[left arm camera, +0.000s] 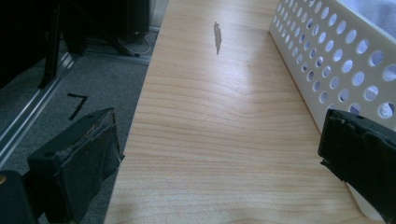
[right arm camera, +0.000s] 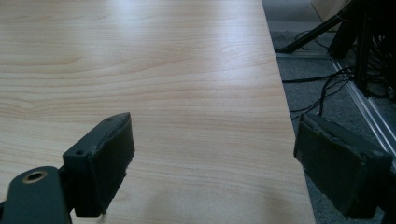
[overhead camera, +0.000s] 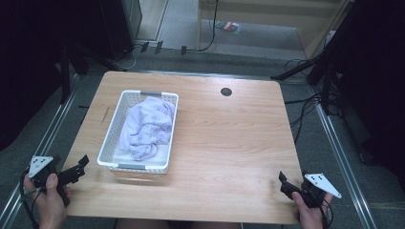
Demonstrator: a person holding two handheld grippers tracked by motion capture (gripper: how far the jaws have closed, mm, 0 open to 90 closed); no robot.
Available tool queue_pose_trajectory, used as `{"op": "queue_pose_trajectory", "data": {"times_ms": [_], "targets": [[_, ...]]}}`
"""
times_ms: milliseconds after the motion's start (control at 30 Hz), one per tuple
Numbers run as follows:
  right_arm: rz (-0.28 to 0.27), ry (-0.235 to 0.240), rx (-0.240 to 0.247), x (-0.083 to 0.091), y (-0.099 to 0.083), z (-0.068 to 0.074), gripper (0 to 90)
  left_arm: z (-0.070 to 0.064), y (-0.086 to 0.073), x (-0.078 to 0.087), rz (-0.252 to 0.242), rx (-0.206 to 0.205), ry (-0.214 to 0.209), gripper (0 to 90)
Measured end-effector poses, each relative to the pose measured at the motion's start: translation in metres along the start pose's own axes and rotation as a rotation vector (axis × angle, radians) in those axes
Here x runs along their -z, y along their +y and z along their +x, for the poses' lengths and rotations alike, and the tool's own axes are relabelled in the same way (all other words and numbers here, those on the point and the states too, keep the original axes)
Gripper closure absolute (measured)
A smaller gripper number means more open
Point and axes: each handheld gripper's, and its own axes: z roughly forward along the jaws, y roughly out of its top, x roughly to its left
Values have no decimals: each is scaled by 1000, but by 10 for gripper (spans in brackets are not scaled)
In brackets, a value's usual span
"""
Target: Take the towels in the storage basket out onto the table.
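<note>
Lying bunched inside the white basket [overhead camera: 111, 129] on the table's [overhead camera: 229, 143] left half: a lilac cloth [overhead camera: 147, 126]. Hovering just beside its near left corner, jaws spread, empty: left gripper [overhead camera: 81, 165]. Hanging well apart at the right edge, equally spread: right gripper [overhead camera: 282, 180]. Showing close up in the left gripper view: the perforated wall [left arm camera: 327, 60].

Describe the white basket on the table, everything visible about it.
The white basket is rectangular and looks plastic, its walls perforated with round holes, with grey handle strips at both short ends. It stands upright on the left half of the wooden table, long side running away from the person. A crumpled pale lilac cloth lies inside it. The left gripper is near its corner, apart.
</note>
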Motion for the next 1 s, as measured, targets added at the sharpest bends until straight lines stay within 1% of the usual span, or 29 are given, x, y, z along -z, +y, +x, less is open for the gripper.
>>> {"op": "queue_pose_trajectory", "data": {"times_ms": [267, 333, 400, 500, 533, 567, 633, 767, 800, 833, 900, 1000], "targets": [[-1, 1, 3, 0, 0, 0, 125, 1, 0, 0, 1, 5, 0, 0], [-2, 1, 6, 0, 0, 0, 125, 0, -1, 1, -16, 7, 7, 0], [2, -2, 5, 0, 0, 0, 125, -2, 0, 0, -8, -7, 20, 0], [3, -1, 4, 0, 0, 0, 125, -5, 0, -1, 28, -41, 35, 0], [2, 0, 3, 0, 0, 0, 125, -6, 1, -1, 30, -54, 40, 0], [3, 0, 1, 0, 0, 0, 125, -8, 3, 1, 38, -64, 34, 0], [3, 0, 1, 0, 0, 0, 124, -11, 9, 4, 35, -54, 4, 0], [1, -2, -3, 0, 0, 0, 125, -23, 27, 14, 36, -72, -13, 0], [-1, -3, -1, 0, 0, 0, 125, -29, 36, 18, 35, -69, -33, 0], [-1, -3, -1, 0, 0, 0, 125, -29, 36, 18, 35, -69, -33, 0], [0, -3, -1, 0, 0, 0, 125, -35, 45, 19, 52, -80, -40, 0], [0, -1, -5, 0, 0, 0, 125, -46, 56, 19, 86, -114, -49, 0]]}}
